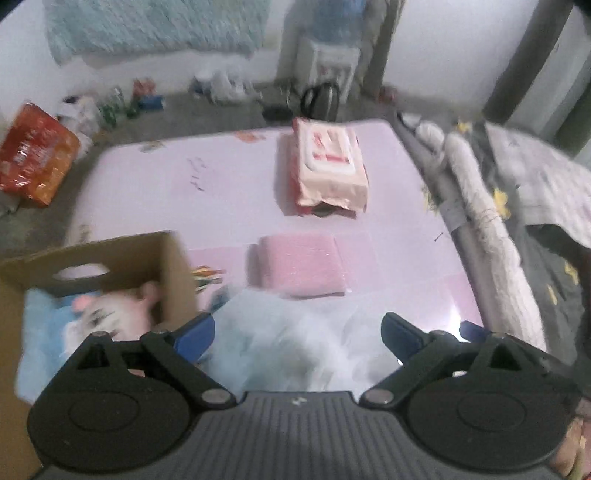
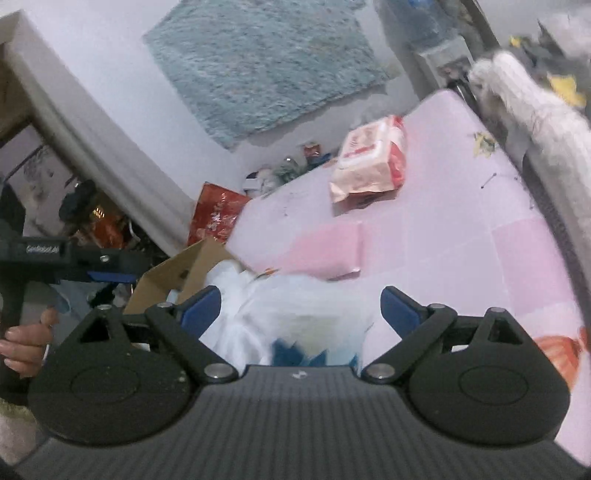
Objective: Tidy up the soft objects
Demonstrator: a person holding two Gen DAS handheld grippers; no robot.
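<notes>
Lived-in home room, bedroom-like: pink foam mat (image 1: pixel 229 192) at centre, bedding roll (image 1: pixel 480 206) along its 3 o'clock edge, shaggy blue rug (image 2: pixel 266 62) at 12, water dispenser (image 1: pixel 332 48) at 12, bottles and snack bags (image 1: pixel 33 155) on the floor at 10.

Left wrist view: cardboard box (image 1: pixel 110 266) at near left of the mat (image 1: pixel 221 177), a stuffed toy (image 1: pixel 118 314) inside it. Crumpled plastic bag (image 1: pixel 295 339) nearest, just right of the box. Folded towel (image 1: pixel 301 264) behind the bag, mid mat. Wipes pack (image 1: pixel 330 166) further back, apart from the towel. Rolled bedding (image 1: pixel 476 199) along the mat's right edge. Snack bag (image 1: pixel 33 155) on the floor (image 1: pixel 221 110) off the left side. Bottles and clutter on the floor behind, along the wall; fluffy rug (image 1: pixel 155 26) hung on that wall.
</notes>
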